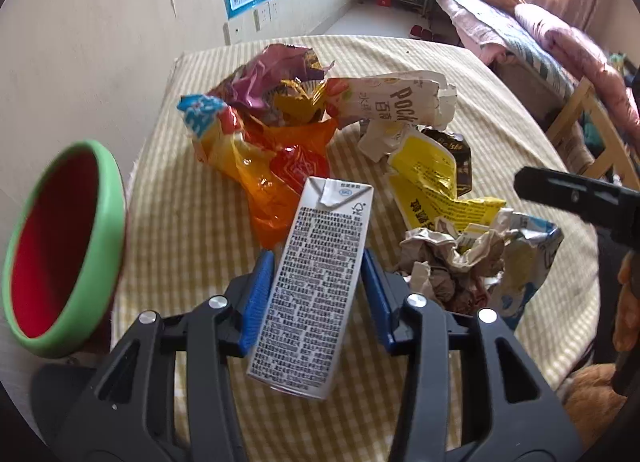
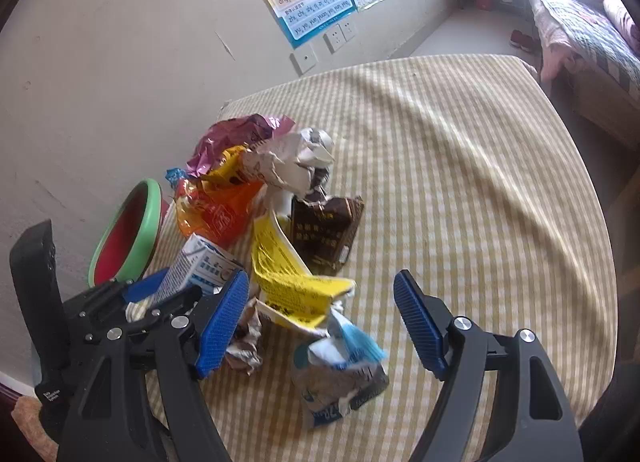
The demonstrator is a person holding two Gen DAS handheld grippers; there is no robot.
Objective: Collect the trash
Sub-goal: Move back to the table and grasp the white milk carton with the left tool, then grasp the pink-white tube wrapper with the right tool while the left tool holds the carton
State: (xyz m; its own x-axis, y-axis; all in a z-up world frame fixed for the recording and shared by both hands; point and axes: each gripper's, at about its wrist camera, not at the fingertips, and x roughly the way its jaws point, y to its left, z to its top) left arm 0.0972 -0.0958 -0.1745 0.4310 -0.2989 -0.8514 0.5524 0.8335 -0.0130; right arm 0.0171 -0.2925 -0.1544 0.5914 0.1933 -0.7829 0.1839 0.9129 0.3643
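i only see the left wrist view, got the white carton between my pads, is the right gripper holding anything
observer: no, the right gripper is wide open with nothing held, hovering over the near end of the trash pile.
operator: whats closest for it to grab
observer: a crushed blue and white carton lies on the checked cloth, roughly below the gap between its fingers.
operator: and that dark thing behind the yellow wrapper
observer: it's a brown drink carton, not crushed, its near edge hidden by the yellow wrapper.
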